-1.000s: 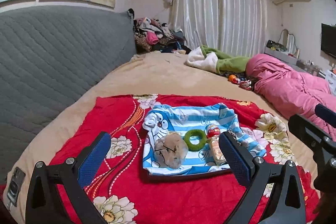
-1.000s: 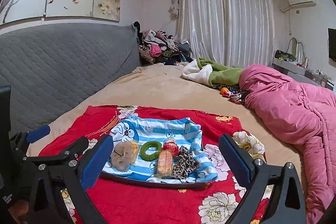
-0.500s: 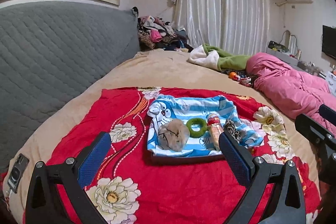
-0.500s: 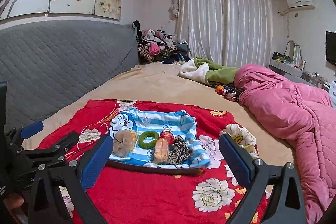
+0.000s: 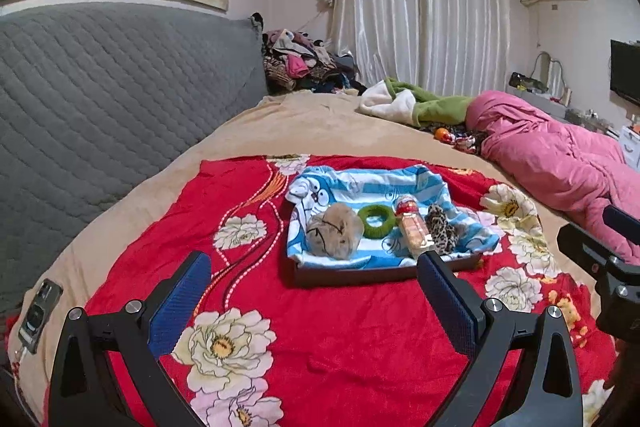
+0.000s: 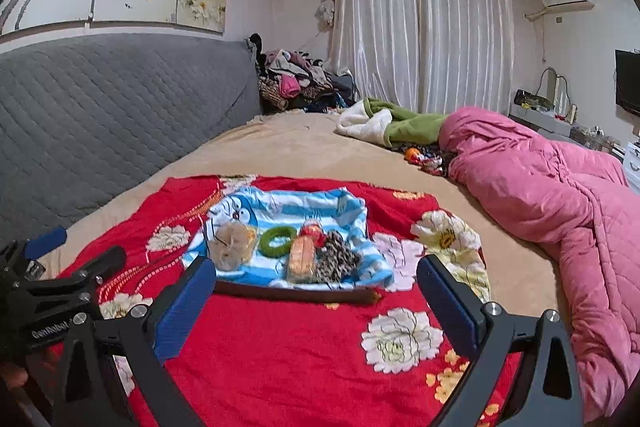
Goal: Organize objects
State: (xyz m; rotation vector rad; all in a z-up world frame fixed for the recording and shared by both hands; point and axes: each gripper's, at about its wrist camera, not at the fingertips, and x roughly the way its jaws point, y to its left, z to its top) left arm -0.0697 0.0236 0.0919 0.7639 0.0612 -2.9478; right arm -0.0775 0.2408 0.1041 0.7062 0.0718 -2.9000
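The dark tray (image 5: 384,273) sat on the red flowered blanket (image 5: 320,339), lined with a blue-and-white striped cartoon cloth (image 5: 360,187) that spilled over its rim. Four things lay in a row on that cloth. From the left wrist view they ran left to right: a tan fuzzy hair clip (image 5: 334,231), a green ring (image 5: 376,221), a small clear bottle with a red cap (image 5: 412,227), and a leopard-print scrunchie (image 5: 440,233). The bottle lay on its side, touching the scrunchie, with the ring just beside its cap.

Your left gripper (image 5: 314,301) hung above the blanket on the near side of the tray, its blue pads spread wide with nothing between them. Your right gripper (image 6: 316,301) was likewise spread wide and empty, hovering short of the tray's front edge, and neither tool touched the tray or its contents. Each tool showed at the edge of the other's view.

The blanket covered part of a beige bed sheet (image 5: 320,123), with a grey quilted headboard (image 5: 100,87) to the left. A phone (image 5: 40,309) lay at the bed's near left corner. Farther off were a pink quilt (image 6: 560,195), a green-and-white garment (image 6: 396,123), a pile of clothes (image 6: 296,83) and pale curtains (image 6: 420,27).
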